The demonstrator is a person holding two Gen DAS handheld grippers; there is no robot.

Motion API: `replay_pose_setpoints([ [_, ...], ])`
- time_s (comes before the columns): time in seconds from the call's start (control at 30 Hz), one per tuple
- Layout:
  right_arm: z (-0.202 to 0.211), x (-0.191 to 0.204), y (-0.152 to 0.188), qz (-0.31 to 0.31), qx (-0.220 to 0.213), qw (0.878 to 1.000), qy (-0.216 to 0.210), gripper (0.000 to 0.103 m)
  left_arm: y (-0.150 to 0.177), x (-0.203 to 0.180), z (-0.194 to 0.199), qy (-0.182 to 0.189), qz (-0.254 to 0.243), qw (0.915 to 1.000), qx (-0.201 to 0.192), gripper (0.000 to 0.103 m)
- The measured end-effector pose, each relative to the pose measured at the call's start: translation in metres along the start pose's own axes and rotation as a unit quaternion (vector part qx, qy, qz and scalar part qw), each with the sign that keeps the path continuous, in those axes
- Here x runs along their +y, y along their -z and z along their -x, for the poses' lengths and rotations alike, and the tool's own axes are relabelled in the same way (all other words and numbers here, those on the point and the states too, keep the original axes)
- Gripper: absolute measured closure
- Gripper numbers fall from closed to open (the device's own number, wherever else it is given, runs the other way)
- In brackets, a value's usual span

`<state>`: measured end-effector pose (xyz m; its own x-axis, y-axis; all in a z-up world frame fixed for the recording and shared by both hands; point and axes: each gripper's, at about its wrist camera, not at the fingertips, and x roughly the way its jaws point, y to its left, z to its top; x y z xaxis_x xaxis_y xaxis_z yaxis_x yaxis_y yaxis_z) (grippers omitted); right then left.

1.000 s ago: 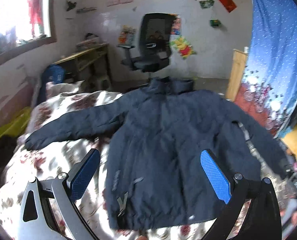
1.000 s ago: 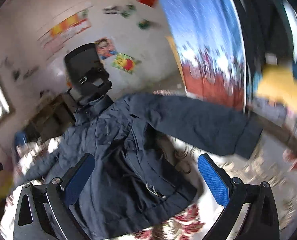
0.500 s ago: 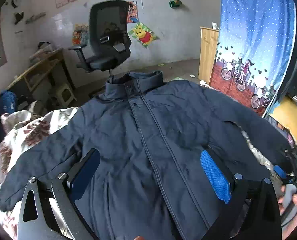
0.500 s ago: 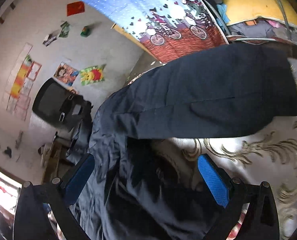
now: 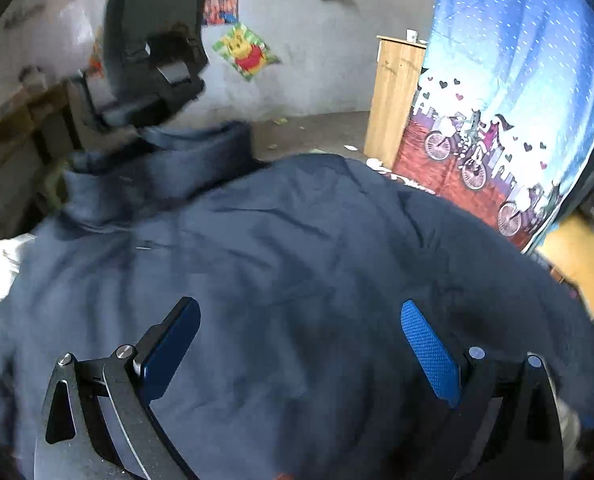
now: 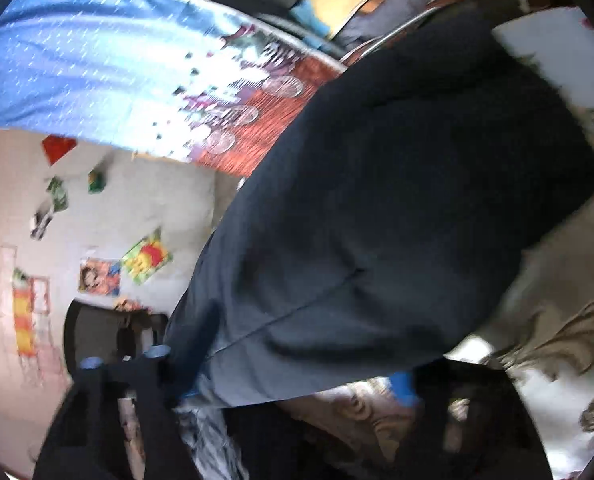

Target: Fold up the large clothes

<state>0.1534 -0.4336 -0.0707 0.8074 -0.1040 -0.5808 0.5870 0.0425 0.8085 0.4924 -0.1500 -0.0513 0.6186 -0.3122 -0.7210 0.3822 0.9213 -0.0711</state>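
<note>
**Big Dark Coat on the Bed**

Gray walls with bright posters stand at the far side of this bedroom. On the bed [image 6: 557, 360], which has a cream cover with brown swirls, lies the big dark blue jacket [image 5: 281, 264]. It is spread out flat with its front up. Its tall collar [image 5: 157, 168] points to the far side, toward a black office chair [image 5: 153, 56].

One sleeve [image 6: 397, 208] of the jacket stretches out over the bed cover in the right wrist view. That picture is blurry.

The left tongs [image 5: 297, 344] hang over the chest of the jacket. Their two blue pads [image 5: 429, 352] are spread wide apart, and nothing is between them. I cannot tell if they touch the cloth.

The right tongs [image 6: 293, 388] are low at the near edge of the sleeve. They look spread too, with the sleeve edge between the two sides. The blur makes it hard to see if they pinch it.

On the right hangs a blue curtain [image 5: 517, 80] with little white dots and bicycles along its bottom. Just left of it stands a wooden cabinet [image 5: 393, 96]. A bear poster [image 5: 245, 52] is on the far wall. A wooden desk [image 5: 13, 128] stands on the far left, next to the chair.
</note>
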Motion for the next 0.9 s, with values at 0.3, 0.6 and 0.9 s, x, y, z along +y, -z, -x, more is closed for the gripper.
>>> replay_pose_setpoints([
  [0.3, 0.012, 0.012, -0.018, 0.053, -0.028, 0.998, 0.036, 0.092, -0.009, -0.042, -0.067, 0.025, -0.018, 0.9984, 0.048, 0.004],
  [0.6, 0.039, 0.113, -0.018, 0.257, -0.08, 0.963, 0.025, 0.095, -0.005, -0.019, -0.049, 0.016, 0.006, 0.9981, 0.059, 0.004],
  [0.9, 0.048, 0.263, 0.065, 0.515, -0.1, 0.85, -0.044, 0.095, 0.014, 0.065, 0.08, 0.019, 0.037, 0.999, -0.017, 0.004],
])
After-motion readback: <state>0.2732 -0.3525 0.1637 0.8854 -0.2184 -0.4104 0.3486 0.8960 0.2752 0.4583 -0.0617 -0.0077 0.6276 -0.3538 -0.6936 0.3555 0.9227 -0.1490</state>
